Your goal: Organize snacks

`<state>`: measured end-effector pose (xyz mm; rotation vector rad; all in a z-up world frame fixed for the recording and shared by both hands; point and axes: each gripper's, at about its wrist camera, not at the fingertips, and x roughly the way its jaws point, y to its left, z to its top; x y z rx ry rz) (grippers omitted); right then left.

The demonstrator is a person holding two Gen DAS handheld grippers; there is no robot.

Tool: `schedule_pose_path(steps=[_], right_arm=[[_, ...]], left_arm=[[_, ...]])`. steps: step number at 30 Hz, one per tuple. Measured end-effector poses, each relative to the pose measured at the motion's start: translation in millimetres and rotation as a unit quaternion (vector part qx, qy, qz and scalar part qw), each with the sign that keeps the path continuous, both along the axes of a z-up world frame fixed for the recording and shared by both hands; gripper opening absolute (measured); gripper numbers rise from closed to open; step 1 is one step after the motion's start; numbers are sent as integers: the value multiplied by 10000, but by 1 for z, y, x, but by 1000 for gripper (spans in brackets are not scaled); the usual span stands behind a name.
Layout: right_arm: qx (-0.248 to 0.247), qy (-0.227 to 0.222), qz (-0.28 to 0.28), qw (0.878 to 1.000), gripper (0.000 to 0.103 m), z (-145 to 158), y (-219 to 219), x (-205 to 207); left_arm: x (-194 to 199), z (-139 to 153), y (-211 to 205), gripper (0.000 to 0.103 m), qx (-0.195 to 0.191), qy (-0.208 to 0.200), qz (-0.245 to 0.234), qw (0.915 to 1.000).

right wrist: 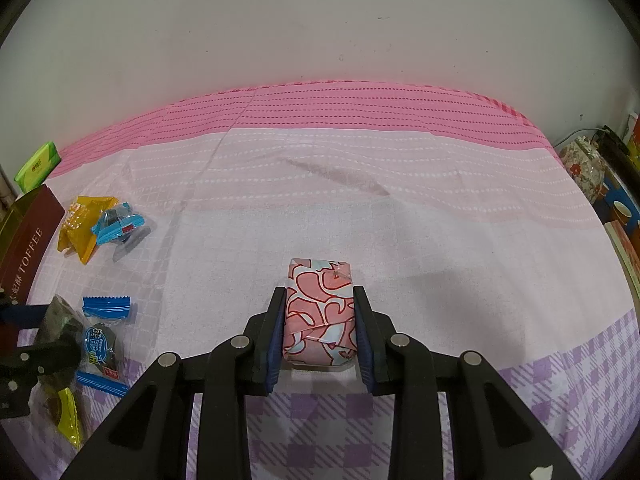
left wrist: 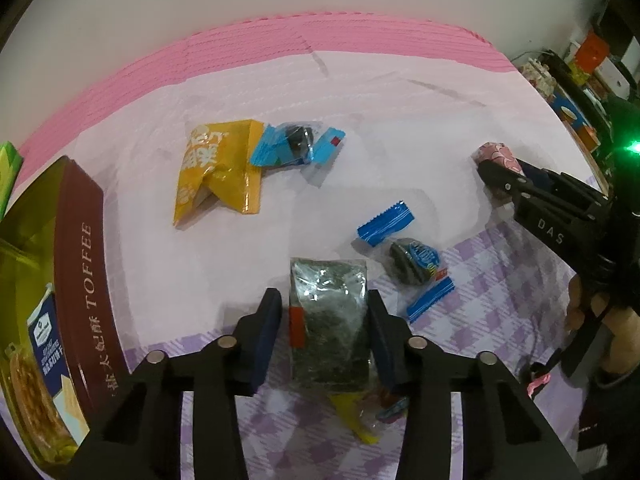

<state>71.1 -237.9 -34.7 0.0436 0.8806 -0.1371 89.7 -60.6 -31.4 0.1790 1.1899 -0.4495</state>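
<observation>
A: While I hold the left hand-held gripper (left wrist: 324, 332) pointed down at the bed, its jaws sit against both sides of the dark seaweed snack (left wrist: 329, 320), clamped on it.

B: How does the packet look?

A: Blocky, wrapped in crinkled clear film that glints, with an orange tab on one edge and a yellow crimped tail trailing below. It lies on the purple-checked part of the bedsheet (left wrist: 500, 280).

B: And your right side?

A: The right hand-held gripper (right wrist: 320, 320) is clamped on the pink patterned packet (right wrist: 320, 312), a glossy rounded brick with red-outlined swirls and pale blue patches, resting low over the sheet.

B: Anything loose?

A: A blue cookie pack (left wrist: 414, 260) with sawtooth crimped ends lies just right of the seaweed. Further off, a creased yellow pouch (left wrist: 218, 172) touches another blue-wrapped cookie (left wrist: 298, 144). A maroon toffee box (left wrist: 86, 268) stands at the left.
</observation>
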Motion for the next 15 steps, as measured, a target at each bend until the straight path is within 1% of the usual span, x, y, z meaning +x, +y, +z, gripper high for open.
schedule_pose_path(steps=[2,11,15], right_arm=[[0,0,1,10000,29,0,0,0],[-3,0,-4,10000,30,0,0,0],[0,0,-6,10000,30,0,0,0]], left_arm=[[-1,0,2,38,11,-32,35,10000],[-4,3,14,36,102,-75,198,9997],[-4,7,22,36,57,-61,302,9995]])
